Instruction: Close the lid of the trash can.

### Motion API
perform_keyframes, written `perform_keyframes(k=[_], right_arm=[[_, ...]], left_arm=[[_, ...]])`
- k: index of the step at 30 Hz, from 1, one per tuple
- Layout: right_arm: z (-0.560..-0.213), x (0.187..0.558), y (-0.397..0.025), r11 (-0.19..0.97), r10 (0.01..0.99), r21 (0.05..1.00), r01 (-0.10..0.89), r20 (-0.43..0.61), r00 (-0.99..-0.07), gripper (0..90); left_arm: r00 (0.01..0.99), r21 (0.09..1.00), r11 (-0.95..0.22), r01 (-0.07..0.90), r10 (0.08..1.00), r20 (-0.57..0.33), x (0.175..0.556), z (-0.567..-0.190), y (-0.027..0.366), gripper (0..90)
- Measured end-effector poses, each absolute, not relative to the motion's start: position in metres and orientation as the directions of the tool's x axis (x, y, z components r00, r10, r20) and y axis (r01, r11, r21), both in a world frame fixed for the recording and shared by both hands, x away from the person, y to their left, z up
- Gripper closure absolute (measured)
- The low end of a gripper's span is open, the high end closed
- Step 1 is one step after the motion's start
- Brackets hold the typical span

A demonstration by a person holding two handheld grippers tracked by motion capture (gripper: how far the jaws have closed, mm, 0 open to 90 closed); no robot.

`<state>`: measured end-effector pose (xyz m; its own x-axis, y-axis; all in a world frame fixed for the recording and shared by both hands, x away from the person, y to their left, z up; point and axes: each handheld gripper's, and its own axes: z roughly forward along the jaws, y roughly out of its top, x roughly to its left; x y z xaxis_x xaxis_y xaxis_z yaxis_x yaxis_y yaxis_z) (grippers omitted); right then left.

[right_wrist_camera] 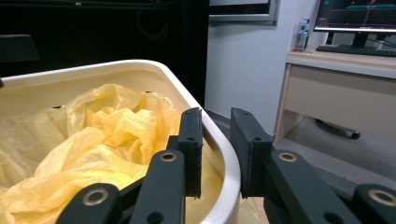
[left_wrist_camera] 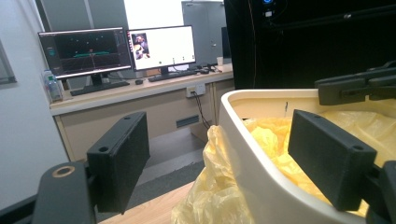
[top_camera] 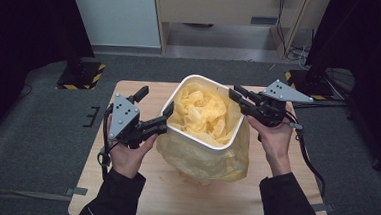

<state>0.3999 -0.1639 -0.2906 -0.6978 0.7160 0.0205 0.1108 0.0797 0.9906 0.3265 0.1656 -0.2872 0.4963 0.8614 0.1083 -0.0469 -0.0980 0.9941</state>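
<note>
The left gripper [top_camera: 154,118] is standing with its jaws wide apart, straddling the near-left rim of the white bin [top_camera: 177,129]; in the left gripper view one pad [left_wrist_camera: 119,158] is hanging outside the wall and the other [left_wrist_camera: 329,156] is sitting over the interior, neither pressing on the rim. The right gripper [top_camera: 239,98] is meeting the opposite rim with its jaws narrowly apart; the right gripper view is showing one pad [right_wrist_camera: 191,149] inside the bin [right_wrist_camera: 205,126] and one [right_wrist_camera: 247,149] outside, with the rim between them; whether the pads are actually pinching it cannot be told. The bin is resting tilted toward the middle of the wooden table [top_camera: 138,199], a little toward its far edge. A yellow plastic bag [top_camera: 203,113] is lying crumpled inside the bin and is also spilling under and around its base. The person's hands [top_camera: 128,156] are gripping both tools, black sleeves entering from the bottom. The table is standing on grey carpet; beyond it are a desk [left_wrist_camera: 140,93] carrying two monitors [left_wrist_camera: 84,51], and black stands with hazard-striped feet [top_camera: 82,78].
</note>
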Motion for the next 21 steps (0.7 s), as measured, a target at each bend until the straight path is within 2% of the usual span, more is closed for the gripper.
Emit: perform_keyframes(k=[11, 17, 18, 21], right_arm=[[-0.2887, 0.4058, -0.1603, 0.104, 0.699, 0.988, 0.117, 0.011, -0.715, 75.2], [-0.2872, 0.4049, -0.1579, 0.114, 0.699, 0.987, 0.114, 0.002, -0.715, 75.5], [-0.2864, 0.4054, -0.1570, 0.127, 0.699, 0.985, 0.116, -0.006, -0.715, 75.4], [-0.2841, 0.4044, -0.1560, 0.161, 0.700, 0.981, 0.111, -0.034, -0.713, 75.5]], left_arm=[[0.493, 0.996, -0.073, -0.047, 0.866, 0.087, 0.3298, -0.2918, 0.1703, 21.6], [0.495, 0.993, -0.118, -0.026, 0.861, 0.115, 0.3310, -0.2885, 0.1699, 24.2], [0.488, 0.987, -0.160, -0.001, 0.862, 0.140, 0.3319, -0.2904, 0.1680, 25.8], [0.495, 0.991, -0.135, -0.005, 0.861, 0.119, 0.3332, -0.2952, 0.1684, 26.3]])
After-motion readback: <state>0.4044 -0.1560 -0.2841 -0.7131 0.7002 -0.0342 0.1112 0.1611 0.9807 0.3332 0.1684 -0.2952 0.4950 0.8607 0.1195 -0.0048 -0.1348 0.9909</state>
